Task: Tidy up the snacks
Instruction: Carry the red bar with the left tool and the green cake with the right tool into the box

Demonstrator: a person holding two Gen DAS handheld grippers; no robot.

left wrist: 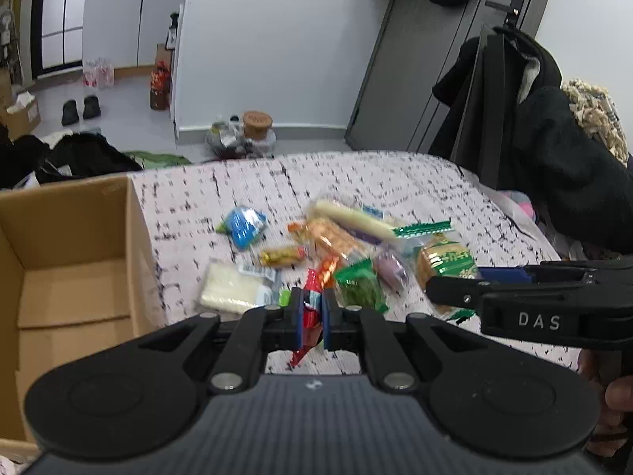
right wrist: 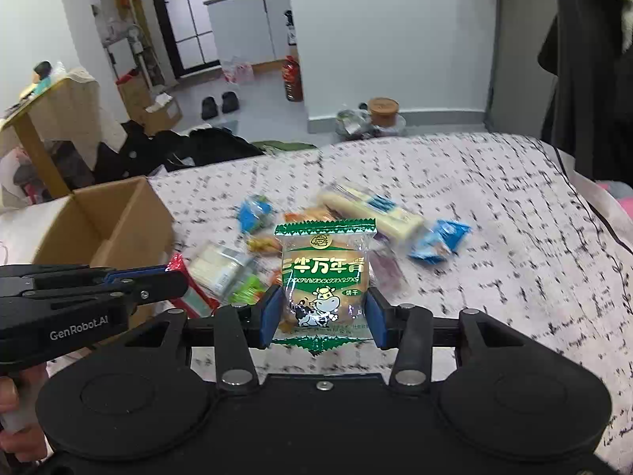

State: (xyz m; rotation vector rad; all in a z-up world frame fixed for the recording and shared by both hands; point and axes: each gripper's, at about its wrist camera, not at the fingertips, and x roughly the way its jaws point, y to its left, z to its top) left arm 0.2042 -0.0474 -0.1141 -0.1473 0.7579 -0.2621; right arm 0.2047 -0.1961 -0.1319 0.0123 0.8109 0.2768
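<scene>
Left wrist view: left gripper clamped tight on red packet, packet pinched edge-on, tail hanging below the pads, lifted clear of bed. Right wrist view: right gripper closed partway on biscuit pack, green-and-clear wrapper, upright, long axis vertical, pads on both side edges, bottom seal sticking out below. Both loads off the surface.

Key relation for next move, as a judgement: box sits to the left of both grippers, at the left edge of the bed, open top. Left gripper nearer to it; right gripper farther, with the left one between it and the box. Likely order: left drops first, right follows, otherwise paths cross. Red packet also visible in right wrist view, just short of the box wall.

Box: cardboard, flaps up, visible part of inside bare, bottom flaps only. Far corner hidden, cannot rule out contents there.

Rest of snack pile on bed, ahead of both grippers: blue pouch, long white pack, orange pack, white pack, green pouch, small yellow one. Blurred, labels unreadable. Second blue pouch to the right, seen only in right wrist view.

Risk: red packet held by a thin edge, could slip on a fast swing.
</scene>
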